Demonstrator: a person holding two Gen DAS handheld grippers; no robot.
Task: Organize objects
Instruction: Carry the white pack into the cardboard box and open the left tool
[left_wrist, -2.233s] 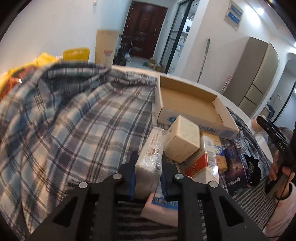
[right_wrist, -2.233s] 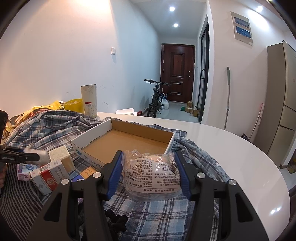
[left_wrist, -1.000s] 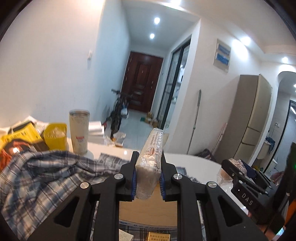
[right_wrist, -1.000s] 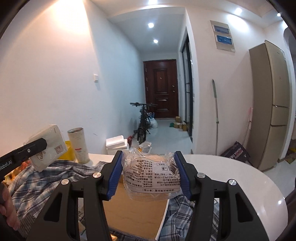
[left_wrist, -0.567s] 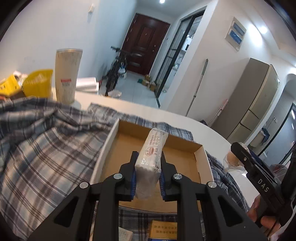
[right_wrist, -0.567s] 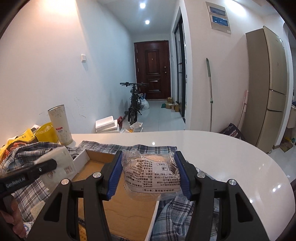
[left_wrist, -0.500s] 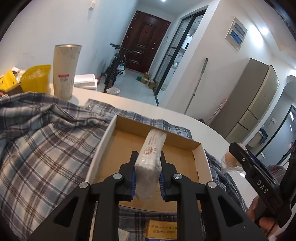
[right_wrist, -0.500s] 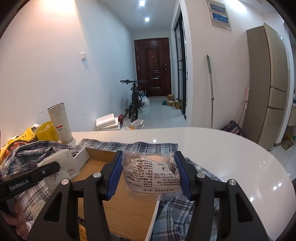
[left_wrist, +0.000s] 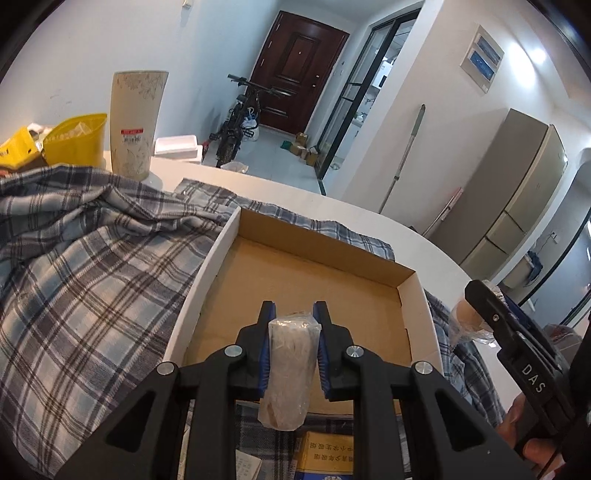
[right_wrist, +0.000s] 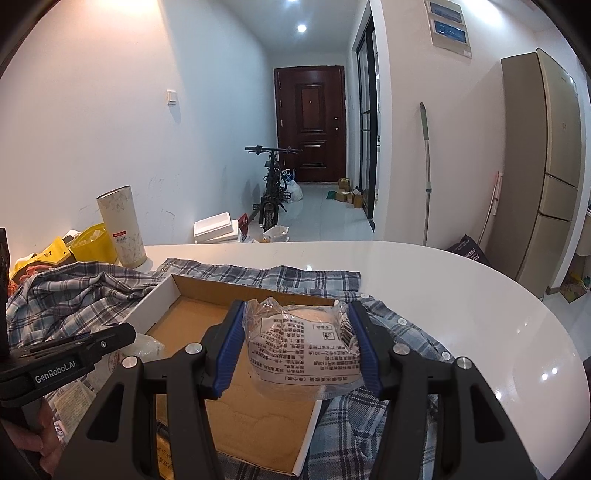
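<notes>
My left tongs (left_wrist: 291, 319) clamp a wrapped white packet (left_wrist: 287, 369), held over the near end of the shallow cardboard box (left_wrist: 317, 273) just ahead. My right tongs (right_wrist: 295, 332) squeeze a printed plastic bag (right_wrist: 304, 354) above the same box's right edge, on the plaid cloth (left_wrist: 92, 266) covering the tabletop (right_wrist: 461, 295).

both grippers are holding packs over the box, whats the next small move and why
Probably open the left gripper. It is shut on a wrapped pack low over the near end of the cardboard box, whose floor looks bare there. The right gripper holds its printed bag over the box too, and could follow.
</notes>
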